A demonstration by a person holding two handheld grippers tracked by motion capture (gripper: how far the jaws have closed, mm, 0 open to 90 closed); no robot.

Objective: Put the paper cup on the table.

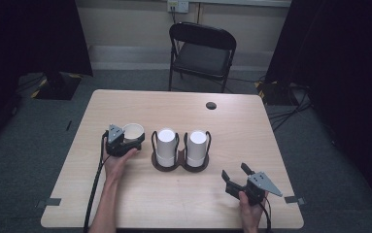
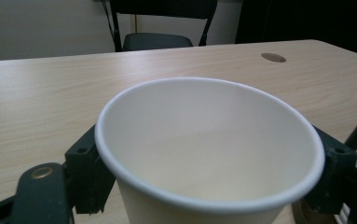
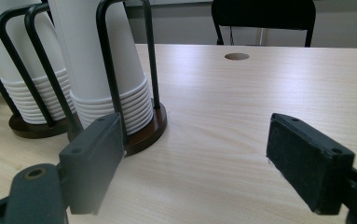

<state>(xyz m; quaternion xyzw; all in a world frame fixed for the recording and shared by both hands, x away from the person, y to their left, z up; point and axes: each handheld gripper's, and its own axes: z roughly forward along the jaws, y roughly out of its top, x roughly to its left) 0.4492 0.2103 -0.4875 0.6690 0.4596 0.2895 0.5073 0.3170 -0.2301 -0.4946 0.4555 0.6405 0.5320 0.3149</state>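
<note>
2 stacks of upturned white cups (image 1: 166, 145) (image 1: 196, 147) stand in 2 black wire holders at the bench (image 1: 125, 194) centre, their lower rims partly hidden by the wires. 1 upright paper cup (image 1: 133, 131) sits at 9 o'clock of them, between the left gripper's (image 1: 125, 141) wide fingers (image 2: 85, 172); whether the pads touch it is hard to make out. Right gripper (image 1: 236, 178), at 4 o'clock, has its fingers (image 3: 92, 161) wide, with nothing between them.

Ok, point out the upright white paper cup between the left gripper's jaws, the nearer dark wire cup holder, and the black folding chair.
upright white paper cup (image 2: 213, 154), left gripper view, inner wall.
nearer dark wire cup holder (image 3: 149, 128), right gripper view, round base rim.
black folding chair (image 1: 201, 58), high view, seat.
</note>
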